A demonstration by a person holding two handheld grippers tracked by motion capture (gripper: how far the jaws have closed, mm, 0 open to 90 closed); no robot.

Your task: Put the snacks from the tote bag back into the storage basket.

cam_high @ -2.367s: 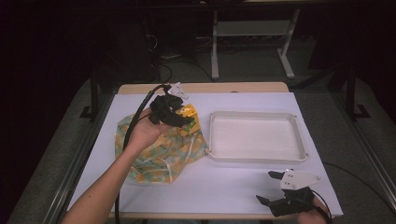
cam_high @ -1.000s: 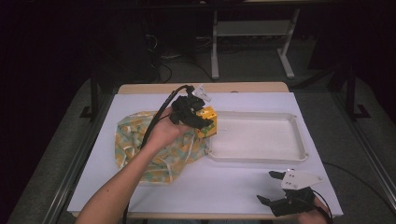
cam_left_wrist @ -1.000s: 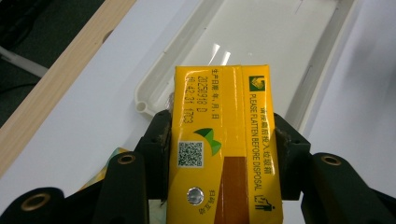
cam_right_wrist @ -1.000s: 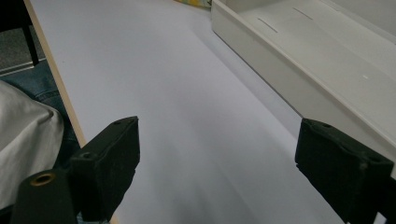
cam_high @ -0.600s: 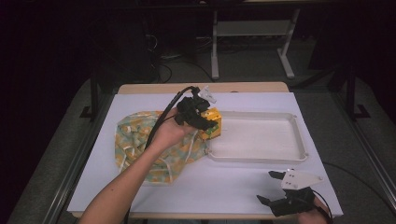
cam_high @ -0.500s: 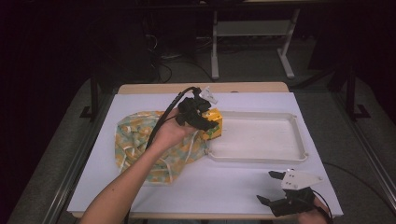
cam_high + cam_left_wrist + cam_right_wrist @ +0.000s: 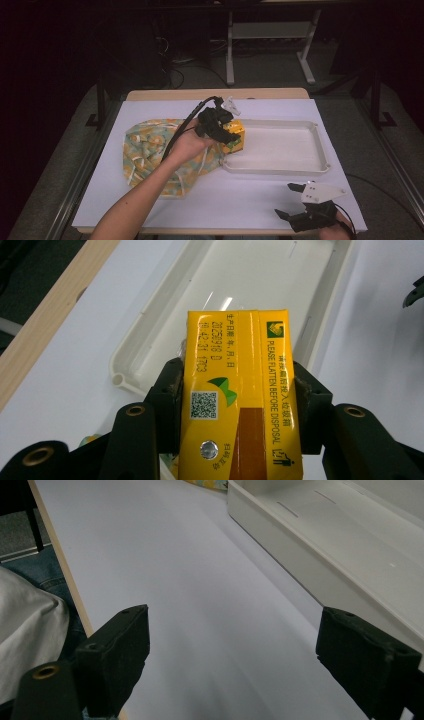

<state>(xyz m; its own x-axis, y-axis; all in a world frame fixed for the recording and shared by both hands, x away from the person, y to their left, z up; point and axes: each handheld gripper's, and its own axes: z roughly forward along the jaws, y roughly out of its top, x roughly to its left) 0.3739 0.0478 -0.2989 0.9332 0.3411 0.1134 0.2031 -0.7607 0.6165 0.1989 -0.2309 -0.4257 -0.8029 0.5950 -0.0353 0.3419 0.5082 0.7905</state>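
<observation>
High view, left tongs [image 7: 231, 136] pinching yellow carton [image 7: 235, 135] seemingly over white tray [image 7: 300, 167], right tongs [image 7: 292, 201] spread.

A tray [image 7: 280, 168] lies right of a cloth bag [image 7: 145, 150]; a carton [image 7: 235, 135] hangs over the tray's left end.

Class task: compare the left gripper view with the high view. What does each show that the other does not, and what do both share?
Left gripper view alone: the print on the yellow carton, a date, a QR code and "PLEASE FLATTEN BEFORE DISPOSAL".

High view alone: the patterned cloth bag and the person's forearm.

Both: the left claw shut on the carton over the near end of the white tray, and the open right claw.
</observation>
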